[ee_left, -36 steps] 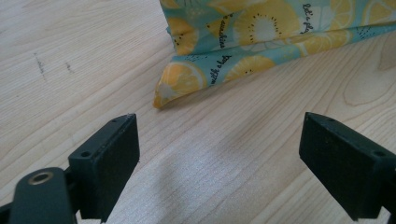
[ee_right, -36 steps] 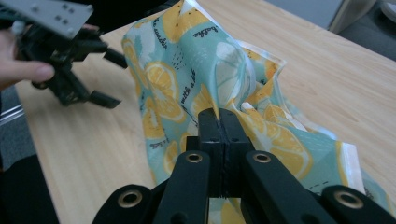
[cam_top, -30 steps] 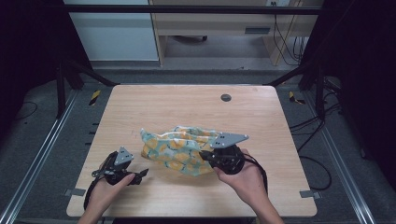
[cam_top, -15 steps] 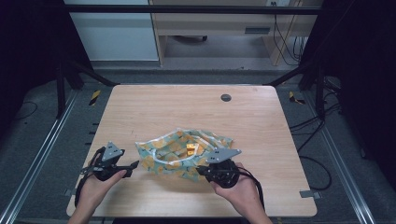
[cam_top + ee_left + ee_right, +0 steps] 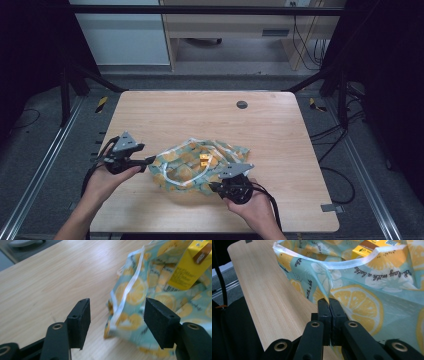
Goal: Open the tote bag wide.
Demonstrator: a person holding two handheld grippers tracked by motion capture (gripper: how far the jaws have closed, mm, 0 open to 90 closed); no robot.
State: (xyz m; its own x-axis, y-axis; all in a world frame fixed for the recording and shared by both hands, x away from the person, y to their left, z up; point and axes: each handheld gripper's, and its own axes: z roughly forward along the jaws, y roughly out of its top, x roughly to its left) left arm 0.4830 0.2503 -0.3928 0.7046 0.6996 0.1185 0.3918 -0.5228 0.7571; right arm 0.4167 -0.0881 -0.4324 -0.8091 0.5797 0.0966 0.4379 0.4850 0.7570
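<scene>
We see the bench (image 5: 280, 130) evenly lit from above, while its surroundings sink into near darkness. In the left gripper view, soft glare streaks the wood ahead of the left tool (image 5: 117, 322), whose jaws look slightly soft; the cloth bag (image 5: 135, 297) beyond them is blurred. In the right gripper view, the right tool (image 5: 329, 312) is sharp, with the bag's far rim hazier.

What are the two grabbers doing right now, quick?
Left gripper: open, jaws either side of the lemon-print teal fabric bag's edge, not pinching it.
Right gripper: closed on that bag.
</scene>
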